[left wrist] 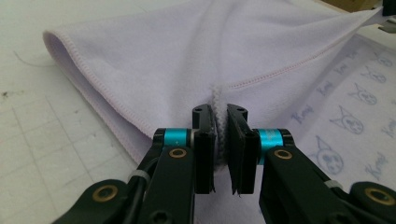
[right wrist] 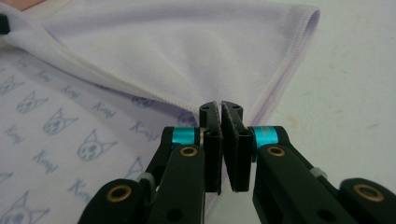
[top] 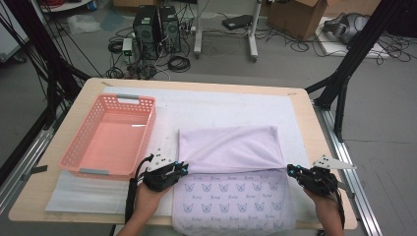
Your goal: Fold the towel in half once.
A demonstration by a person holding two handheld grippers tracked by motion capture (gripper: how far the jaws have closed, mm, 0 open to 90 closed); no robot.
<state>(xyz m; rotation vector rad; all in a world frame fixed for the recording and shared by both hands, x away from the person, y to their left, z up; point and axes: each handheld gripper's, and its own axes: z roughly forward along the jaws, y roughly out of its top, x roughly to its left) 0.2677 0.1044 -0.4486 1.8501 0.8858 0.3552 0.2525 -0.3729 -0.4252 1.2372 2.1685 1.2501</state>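
Lilac towel (top: 231,147) on tabletop (top: 305,118), right of pink basket (top: 110,135), far half doubled toward person. Left tool (top: 183,168) and right tool (top: 291,169) clamped on folded hem's 2 corners; printed near half ahead, hem crosswise.

Both grippers black w/ two flat black jaws each. Left gripper (left wrist: 220,122): cyan metal collars behind the jaws, brass-coloured rings at the linkage pivots, small screw holes at jaw tips, white zip ties on the links, black cable along its left side. Right gripper (right wrist: 220,119): same build, cyan collars, brass rings, white zip ties. In high view each carries a grey three-cornered plate on top; thick black cable trails from left one. Forearms bare, no sleeves seen.
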